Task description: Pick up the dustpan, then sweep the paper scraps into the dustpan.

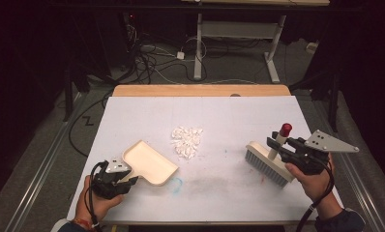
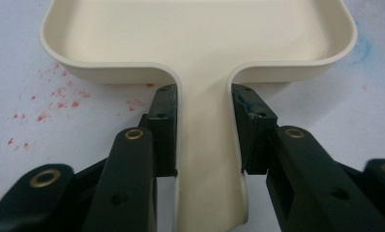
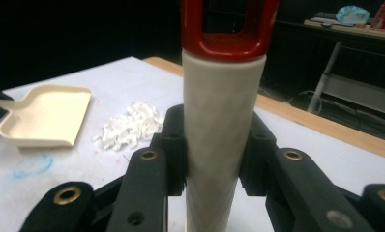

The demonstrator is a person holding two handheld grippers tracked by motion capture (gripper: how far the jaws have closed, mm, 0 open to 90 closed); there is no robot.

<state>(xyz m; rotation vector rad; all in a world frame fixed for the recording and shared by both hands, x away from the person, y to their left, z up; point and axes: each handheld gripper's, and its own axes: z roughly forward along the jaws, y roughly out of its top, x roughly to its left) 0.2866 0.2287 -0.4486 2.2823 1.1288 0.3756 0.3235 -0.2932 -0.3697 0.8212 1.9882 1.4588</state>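
The left gripper (image 1: 127, 180), nearest the lens at the lower left of the high view, is clamped on the flat handle of the cream dustpan (image 1: 149, 162); in the left gripper view both black pads (image 2: 164, 128) press the handle's two edges just below the point where it widens into the tray. The right gripper (image 1: 283, 147), at the lower right of that view, is clamped on the upright handle of the hand brush (image 1: 268, 164), its jaws closed on either side of the pale shaft beneath the red cap. The work in hand appears to be sweeping the pile of white scraps (image 1: 186, 141) into the pan, and the pile is not yet touched. To do this well, keep the pan's open lip flat against the white table cover (image 1: 229, 111) and turned toward the pile, bring the brush down beyond the scraps on the side away from the pan, and draw the bristles toward the lip in short, level strokes; a lifted lip would likely let pieces slip beneath it. The scraps are small, white, irregular pieces heaped loosely at the centre of the frame, well apart from both tools, between the pan at lower left and the brush at right. The pan is shallow, with rounded corners and a raised rim on three sides. The brush has a pale block, grey bristles resting on the cover, and a white handle tipped in red.
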